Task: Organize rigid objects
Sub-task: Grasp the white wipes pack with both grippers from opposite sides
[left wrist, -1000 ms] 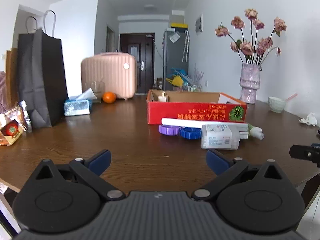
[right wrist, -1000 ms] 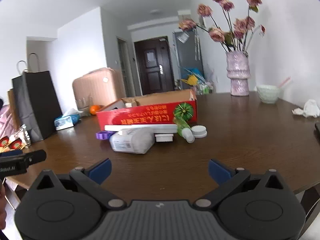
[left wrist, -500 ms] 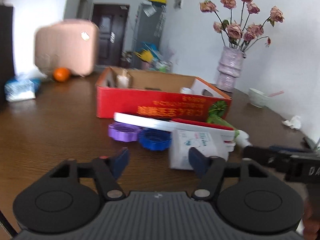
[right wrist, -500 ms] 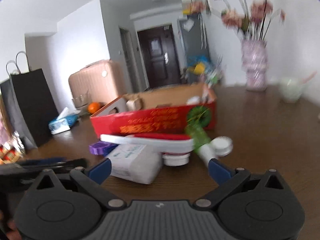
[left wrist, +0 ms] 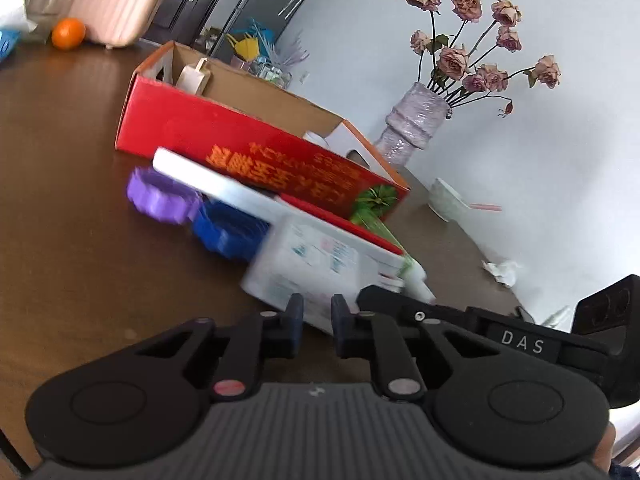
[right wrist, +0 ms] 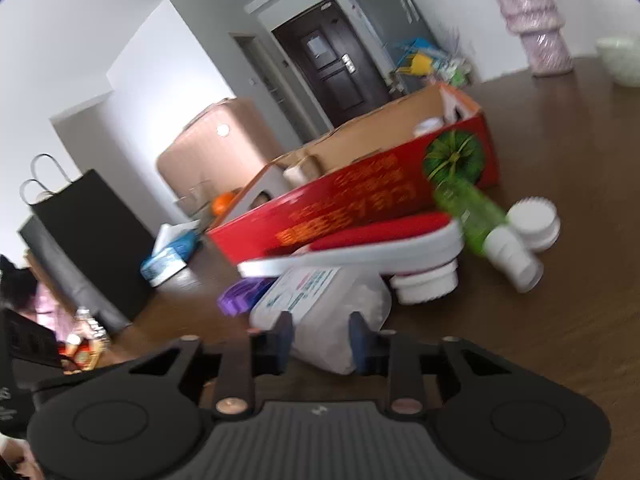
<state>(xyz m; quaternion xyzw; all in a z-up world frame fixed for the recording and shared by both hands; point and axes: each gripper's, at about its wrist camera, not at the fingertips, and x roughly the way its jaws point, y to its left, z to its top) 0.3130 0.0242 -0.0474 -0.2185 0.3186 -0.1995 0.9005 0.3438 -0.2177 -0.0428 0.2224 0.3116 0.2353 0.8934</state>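
A red cardboard box [left wrist: 256, 148] [right wrist: 360, 208] lies open on the brown table. In front of it lie a white labelled bottle [left wrist: 320, 264] [right wrist: 324, 304], a purple lid [left wrist: 160, 196], a blue lid [left wrist: 228, 228], a long white and red piece [right wrist: 360, 248], a green bottle [right wrist: 472, 216] and white caps [right wrist: 536, 220]. My left gripper [left wrist: 317, 322] is nearly shut, just in front of the white bottle. My right gripper [right wrist: 320, 340] is partly closed with the white bottle's near end between its fingers; contact is unclear.
A vase of dried roses [left wrist: 416, 124] and a pale bowl [left wrist: 444, 200] stand at the far right. An orange [left wrist: 68, 32], a pink suitcase [right wrist: 216, 156], a black paper bag [right wrist: 88, 232] and a tissue pack [right wrist: 168, 260] are at the left. A crumpled tissue [left wrist: 500, 270] lies nearby.
Both grippers moved forward and tilted toward the white bottle. Both jaws narrowed from wide open. The right gripper now shows close beside the left.
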